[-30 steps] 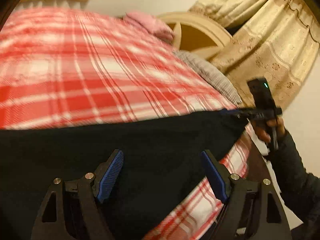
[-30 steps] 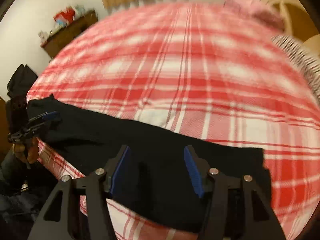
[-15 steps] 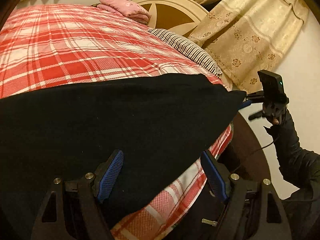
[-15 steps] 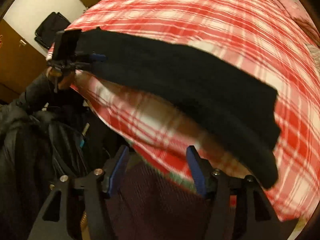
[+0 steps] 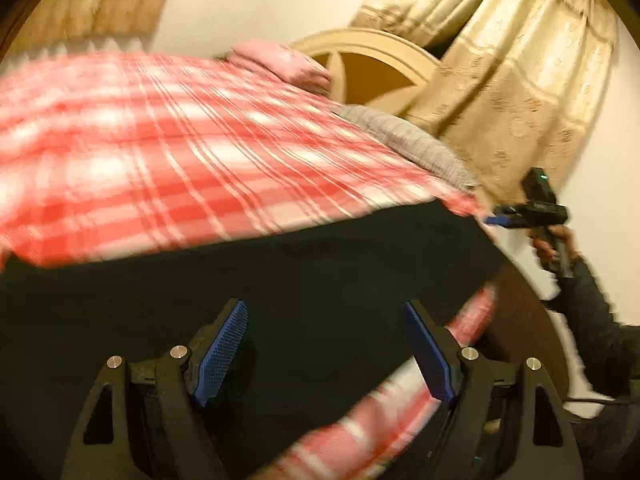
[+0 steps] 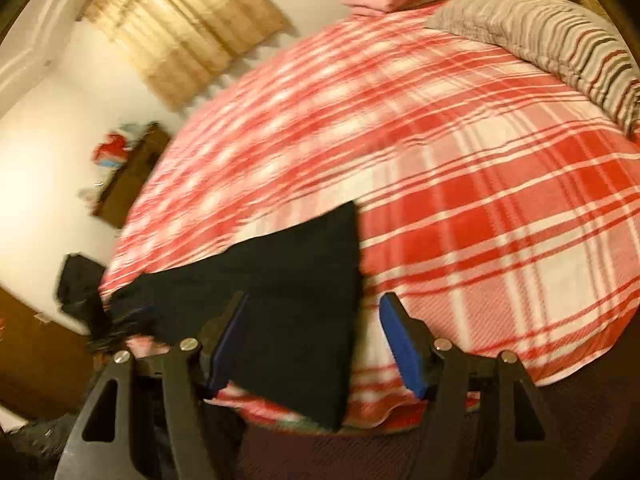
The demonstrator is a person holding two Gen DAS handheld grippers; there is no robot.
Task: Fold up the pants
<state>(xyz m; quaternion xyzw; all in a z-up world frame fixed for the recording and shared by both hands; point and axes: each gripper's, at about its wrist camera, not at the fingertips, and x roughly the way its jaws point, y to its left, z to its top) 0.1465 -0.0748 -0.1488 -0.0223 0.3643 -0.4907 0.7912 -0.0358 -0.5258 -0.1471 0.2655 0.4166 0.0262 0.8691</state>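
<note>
We see the black pants (image 5: 304, 280) lying flat as a long dark band along the near edge of the bed, on the red-and-white plaid blanket (image 5: 168, 152). In the right wrist view the pants (image 6: 280, 288) end in a straight edge, and a strip of them hangs over the bed's near side.

Left gripper (image 5: 324, 344): jaws wide apart, blue pads clear on both sides, nothing pinched; the pants sit in the background between the fingers, and we cannot tell whether the fingertips touch the cloth.

Right gripper (image 6: 312, 340): jaws apart and they have just been opening. The end of the pants shows in the gap beside the left pad, but the pads do not press on it (fabric looks loose, not clamped). In the left wrist view we see this same right gripper (image 5: 496, 220) off the bed's right corner, held by a hand (image 5: 554, 246) in a dark sleeve (image 5: 588, 312), its tip near the pants' end; at that size we cannot tell if it touches.

Further back: a pink folded item (image 5: 280, 64) by the cream headboard (image 5: 372, 52), a striped grey pillow (image 6: 540, 36), beige curtains (image 5: 512, 80), a dark wooden cabinet (image 6: 132, 176) at the wall (both views motion-blurred).
</note>
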